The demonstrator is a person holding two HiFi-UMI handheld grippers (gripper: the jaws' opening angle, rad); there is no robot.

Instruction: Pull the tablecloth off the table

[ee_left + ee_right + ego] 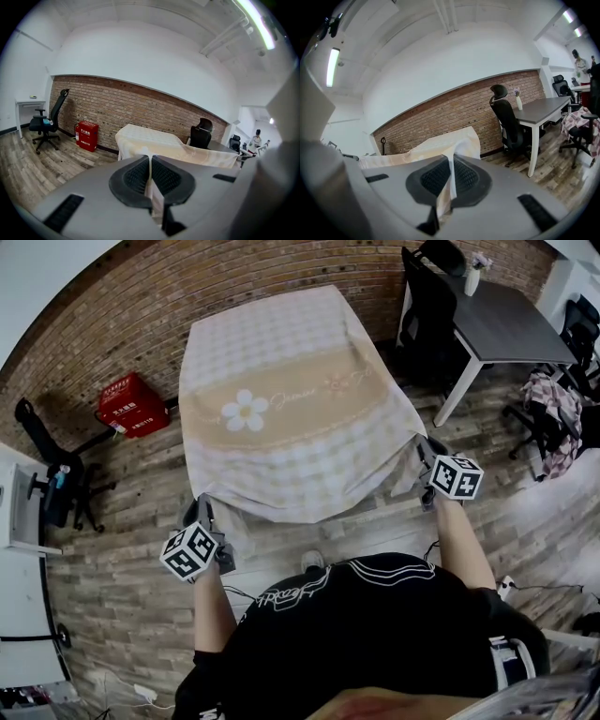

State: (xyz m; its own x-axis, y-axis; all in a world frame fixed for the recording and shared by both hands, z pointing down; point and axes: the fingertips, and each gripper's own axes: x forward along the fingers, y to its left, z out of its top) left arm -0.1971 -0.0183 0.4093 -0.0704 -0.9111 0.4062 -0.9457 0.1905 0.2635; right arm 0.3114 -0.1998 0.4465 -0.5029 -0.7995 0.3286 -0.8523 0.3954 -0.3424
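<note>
The tablecloth (291,418) (checked, with a beige band and a daisy print) lies draped over the table, hiding it completely, with its far edge against the brick wall (141,296). At the cloth's two corners farthest from that wall, the left gripper (201,510) and the right gripper (424,454) each have their fingers pressed together on a fold of fabric. Both corners are lifted clear of the hanging hem.
</note>
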